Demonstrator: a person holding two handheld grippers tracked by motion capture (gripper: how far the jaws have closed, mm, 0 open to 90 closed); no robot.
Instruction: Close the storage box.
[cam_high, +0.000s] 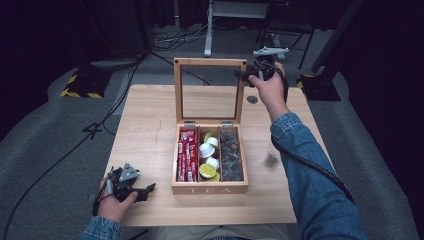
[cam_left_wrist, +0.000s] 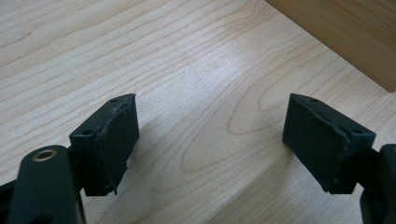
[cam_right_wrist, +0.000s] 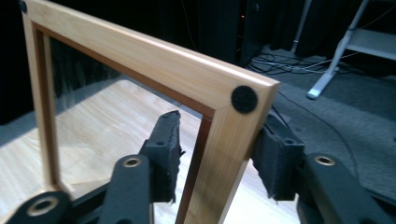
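Note:
A wooden tea box (cam_high: 210, 189) stands mid-table with its glass-paned lid (cam_high: 210, 62) raised upright. It holds red packets (cam_high: 187, 155), white and yellow capsules (cam_high: 209, 157) and dark pieces (cam_high: 231, 155). My right gripper (cam_high: 248, 75) is at the lid's top right corner. In the right gripper view its jaws straddle the frame's (cam_right_wrist: 154, 60) side rail, open (cam_right_wrist: 219, 158): the right pad (cam_right_wrist: 275, 163) lies against the outer edge, and a thin gap shows at the left pad (cam_right_wrist: 166, 154). My left gripper (cam_high: 147, 191) rests open on the table's near left, nothing between its pads (cam_left_wrist: 210, 140).
A small clear cup (cam_high: 271, 159) stands on the table (cam_high: 145, 130) right of the box, under my right forearm. A round cable hole (cam_high: 252, 99) sits near the lid. A black felt dot (cam_right_wrist: 244, 99) marks the lid corner. Cables and stand legs lie on the floor beyond.

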